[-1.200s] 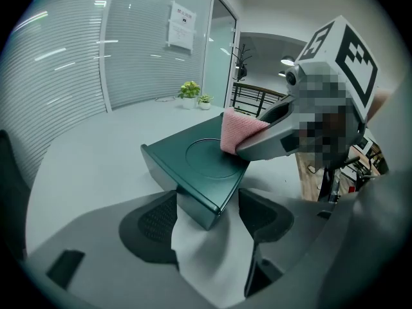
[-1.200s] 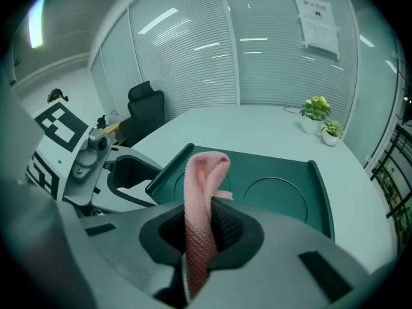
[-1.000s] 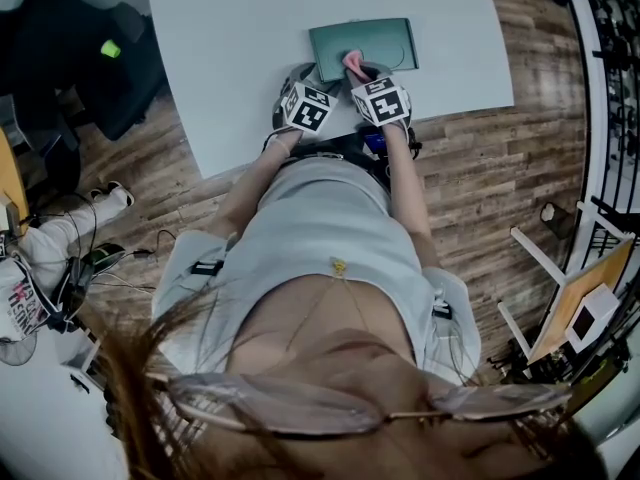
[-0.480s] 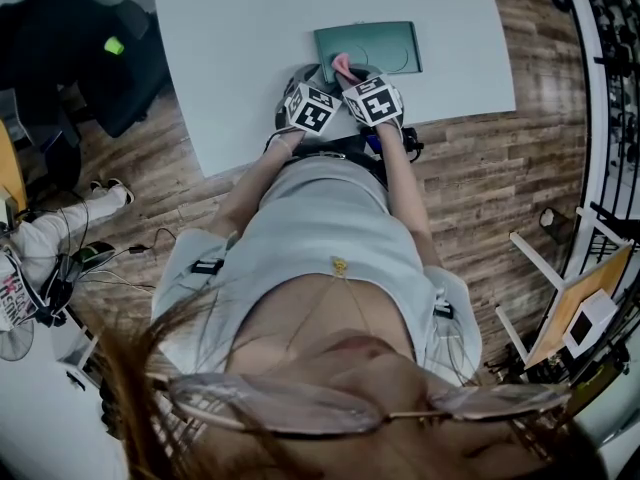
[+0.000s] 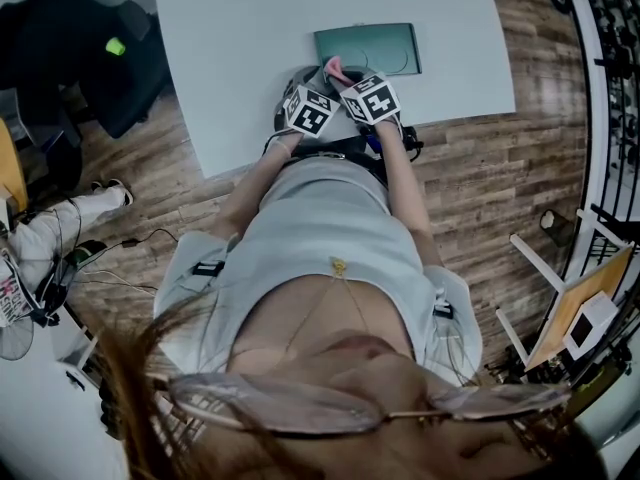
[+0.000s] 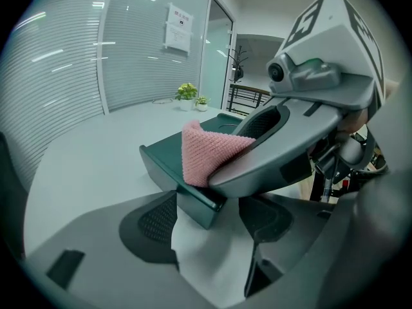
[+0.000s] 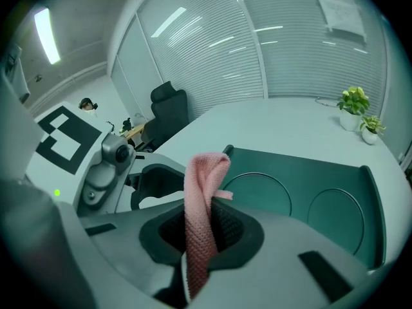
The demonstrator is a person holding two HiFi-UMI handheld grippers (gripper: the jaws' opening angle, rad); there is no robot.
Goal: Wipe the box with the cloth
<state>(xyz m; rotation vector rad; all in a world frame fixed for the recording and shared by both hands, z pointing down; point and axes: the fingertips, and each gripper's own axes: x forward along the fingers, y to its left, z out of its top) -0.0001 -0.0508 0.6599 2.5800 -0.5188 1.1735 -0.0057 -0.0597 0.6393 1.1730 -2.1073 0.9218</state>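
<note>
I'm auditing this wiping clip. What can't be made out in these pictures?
- Head view: box near edge, behind left gripper and right gripper.
- Left gripper view: cloth lower part, covered by the right gripper's tongs.
- Left gripper view: wall notice, print too small.

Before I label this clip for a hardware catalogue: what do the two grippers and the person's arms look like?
Both are smooth grey moulded shells. The left gripper has broad tongs lined with dark, dimpled pads; the right gripper is built the same. Each carries a white cube printed with black square markers. The person wears short pale sleeves, and the forearms are uncovered.
</note>
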